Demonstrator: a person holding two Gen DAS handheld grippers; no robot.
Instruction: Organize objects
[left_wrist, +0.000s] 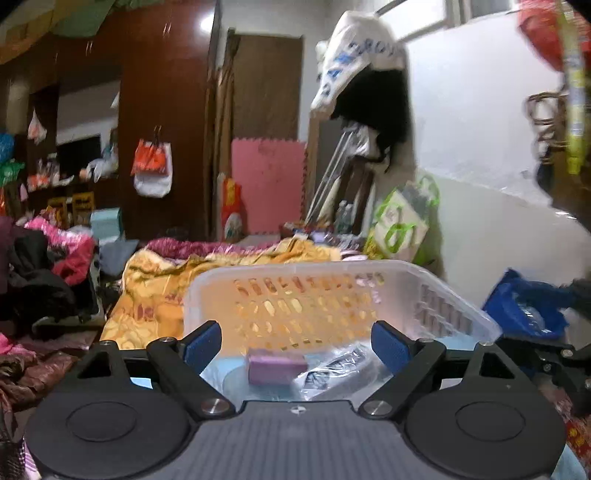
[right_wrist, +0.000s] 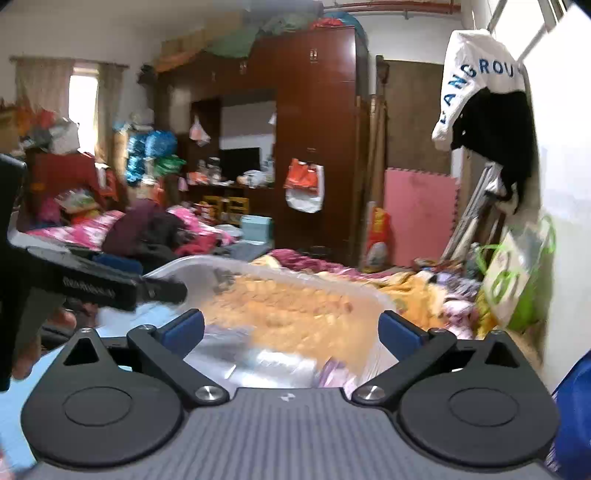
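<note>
A clear plastic basket with slotted walls stands in front of both grippers; it also shows in the right wrist view, blurred. Inside lie a small purple box and clear plastic packets. My left gripper is open and empty, its blue pads over the basket's near side. My right gripper is open and empty, above blurred plastic packets in the basket. The left gripper's black body shows at the left of the right wrist view.
An orange patterned blanket lies behind the basket on the bed. A blue bag sits to the right by the white wall. Piled clothes lie to the left. A dark wardrobe and a pink foam mat stand behind.
</note>
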